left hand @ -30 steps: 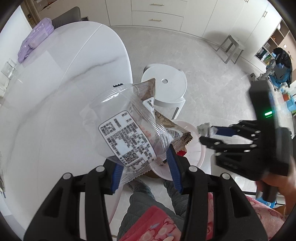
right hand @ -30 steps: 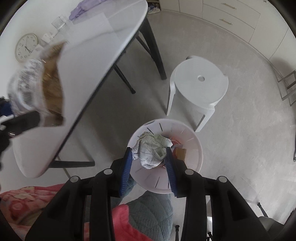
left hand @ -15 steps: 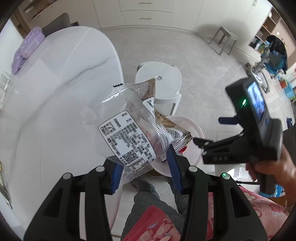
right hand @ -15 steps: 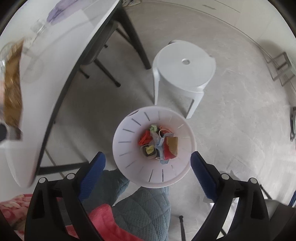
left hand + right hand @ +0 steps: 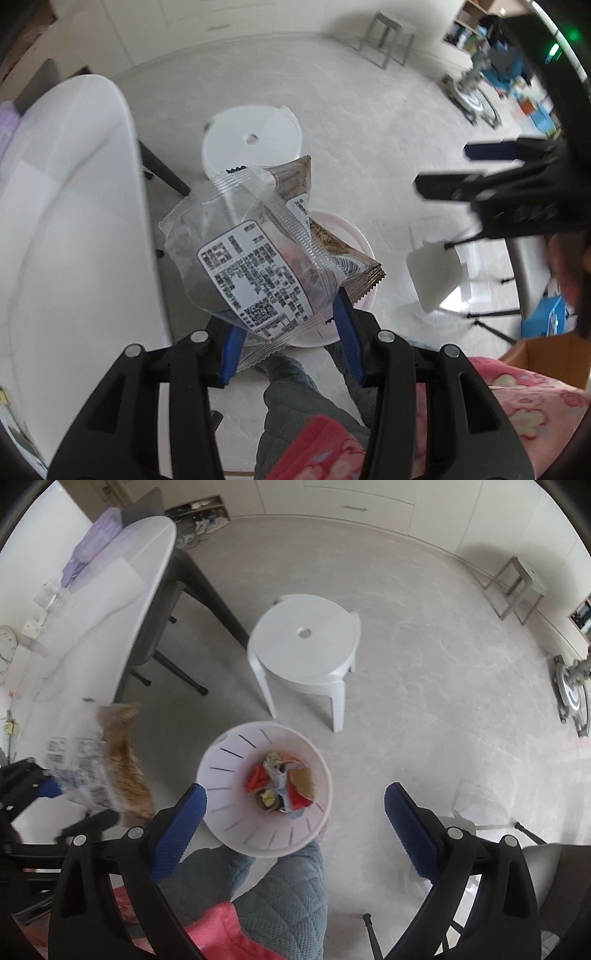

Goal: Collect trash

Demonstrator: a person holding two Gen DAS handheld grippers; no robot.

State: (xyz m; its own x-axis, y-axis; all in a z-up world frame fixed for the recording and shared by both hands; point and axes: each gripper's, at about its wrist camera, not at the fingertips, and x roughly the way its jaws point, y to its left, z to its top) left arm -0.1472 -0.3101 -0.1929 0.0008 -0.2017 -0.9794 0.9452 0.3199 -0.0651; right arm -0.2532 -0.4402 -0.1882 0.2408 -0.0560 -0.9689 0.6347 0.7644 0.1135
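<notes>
My left gripper (image 5: 290,334) is shut on a clear plastic wrapper (image 5: 251,254) with a white printed label and a brown snack wrapper (image 5: 343,254) behind it, held above the floor beside the table edge. The wrappers also show blurred in the right wrist view (image 5: 99,760). A white slotted trash bin (image 5: 229,775) stands on the floor holding several colourful scraps (image 5: 284,782); in the left wrist view its rim (image 5: 364,243) shows behind the wrappers. My right gripper (image 5: 293,803) is open and empty above the bin, and shows at the right of the left wrist view (image 5: 491,166).
A white oval table (image 5: 70,221) is on the left, with a purple item (image 5: 92,546) at its far end. A white plastic stool (image 5: 306,642) stands beyond the bin. My legs (image 5: 273,886) are just below the bin. A grey stool (image 5: 517,583) stands far right by the cabinets.
My right gripper opened and let go of the crumpled paper it held over the bin, then lifted a little. My left gripper moved off the table toward the bin with the wrappers.
</notes>
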